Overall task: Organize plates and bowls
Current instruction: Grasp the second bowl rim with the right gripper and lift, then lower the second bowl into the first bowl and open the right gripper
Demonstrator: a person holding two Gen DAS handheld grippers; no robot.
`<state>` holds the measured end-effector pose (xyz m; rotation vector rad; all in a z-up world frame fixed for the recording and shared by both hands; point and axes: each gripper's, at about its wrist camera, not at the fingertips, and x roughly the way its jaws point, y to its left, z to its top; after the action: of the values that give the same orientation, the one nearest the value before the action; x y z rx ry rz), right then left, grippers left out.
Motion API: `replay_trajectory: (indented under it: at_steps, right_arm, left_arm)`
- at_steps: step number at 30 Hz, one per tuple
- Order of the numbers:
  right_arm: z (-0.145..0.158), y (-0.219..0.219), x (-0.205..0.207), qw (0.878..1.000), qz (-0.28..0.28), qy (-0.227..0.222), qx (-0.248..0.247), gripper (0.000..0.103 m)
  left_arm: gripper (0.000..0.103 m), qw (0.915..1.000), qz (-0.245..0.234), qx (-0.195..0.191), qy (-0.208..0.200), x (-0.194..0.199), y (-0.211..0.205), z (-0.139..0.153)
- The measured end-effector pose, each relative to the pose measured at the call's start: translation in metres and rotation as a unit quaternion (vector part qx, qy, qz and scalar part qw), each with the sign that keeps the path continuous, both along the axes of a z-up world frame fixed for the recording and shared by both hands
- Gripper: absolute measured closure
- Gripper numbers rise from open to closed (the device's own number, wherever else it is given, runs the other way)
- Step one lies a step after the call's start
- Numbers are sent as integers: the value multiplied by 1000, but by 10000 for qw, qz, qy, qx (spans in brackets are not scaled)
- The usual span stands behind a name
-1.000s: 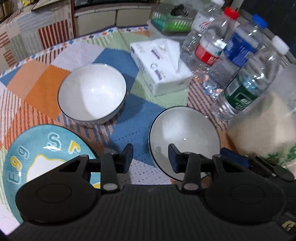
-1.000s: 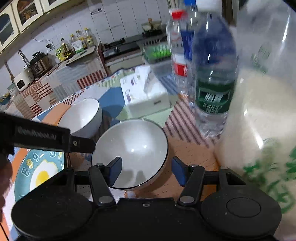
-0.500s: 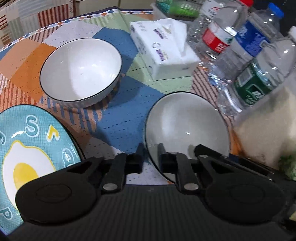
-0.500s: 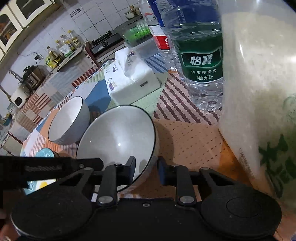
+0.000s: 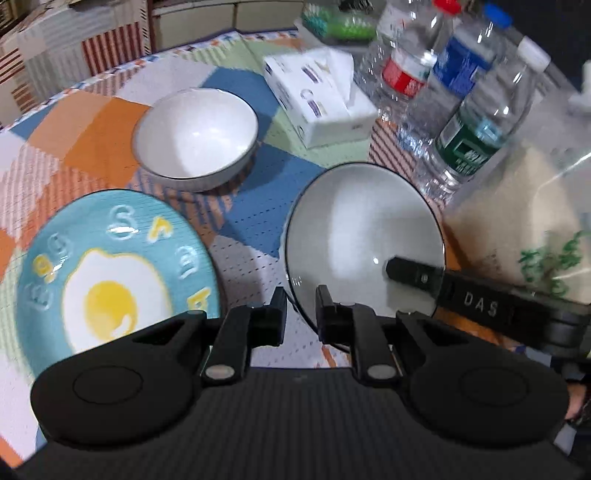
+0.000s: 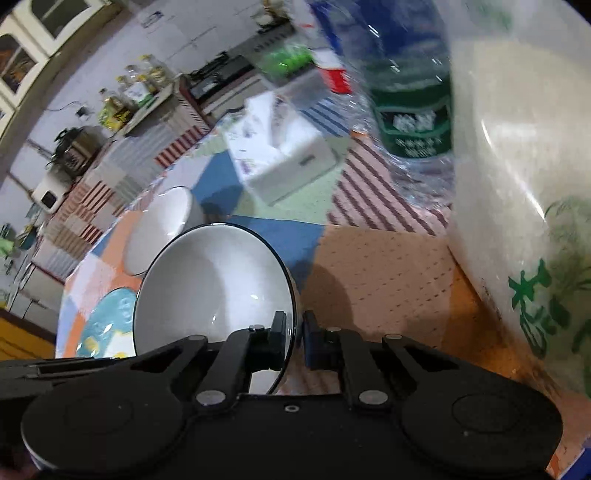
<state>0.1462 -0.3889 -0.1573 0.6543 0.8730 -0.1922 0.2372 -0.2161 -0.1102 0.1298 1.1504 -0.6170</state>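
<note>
A white bowl with a black rim [image 5: 362,229] is held tilted above the table. My left gripper [image 5: 301,312] is shut on its near left rim. My right gripper [image 6: 294,334] is shut on its right rim, and one of its fingers [image 5: 413,275] shows inside the bowl in the left wrist view. The same bowl [image 6: 210,284] fills the right wrist view's lower left. A second white bowl [image 5: 195,136] stands on the patchwork tablecloth [image 5: 92,136] farther back; it also shows in the right wrist view [image 6: 159,229]. A blue plate with a fried-egg picture [image 5: 110,273] lies at the left.
A white tissue box [image 5: 321,96] stands behind the bowls. Three water bottles [image 5: 476,125] stand at the right back. A large bag of rice [image 6: 517,184] stands close on the right. A green-lidded container [image 5: 336,26] sits at the table's far edge.
Both grippers have closed on the near bowl's rim and lifted it, tilting it. The views have shifted and blurred with the motion.
</note>
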Motion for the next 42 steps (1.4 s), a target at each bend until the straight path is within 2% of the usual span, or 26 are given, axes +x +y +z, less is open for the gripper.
replay_trajectory:
  at_steps: [2, 9, 13, 18, 24, 27, 33, 42]
  right_arm:
    - [9, 7, -7, 9999, 91, -6, 130, 90]
    - [40, 38, -24, 9974, 514, -19, 497, 88]
    - [73, 64, -37, 9963, 804, -208, 222, 88]
    - [104, 90, -50, 9929, 1122, -395, 84, 87]
    - [116, 113, -69, 9868, 1537, -488, 161, 86]
    - [116, 126, -72, 9842, 1712, -436, 143, 86]
    - [99, 153, -75, 9806, 1949, -233, -3, 85]
    - [66, 178, -76, 9755, 2192, 101, -169, 85]
  left_arm:
    - [89, 10000, 12, 1, -12, -6, 12, 15]
    - [88, 9984, -70, -61, -551, -44, 55, 73]
    - [88, 9980, -49, -56, -625, -62, 77, 98]
    - [88, 9976, -42, -237, -651, -79, 114, 117]
    - [88, 9964, 247, -710, -389, -98, 162, 113]
    - [88, 9973, 332, -581, -308, -106, 172, 104]
    - [88, 9975, 601, -220, 293, -106, 185, 66]
    - [88, 9951, 710, -36, 690, -106, 194, 28]
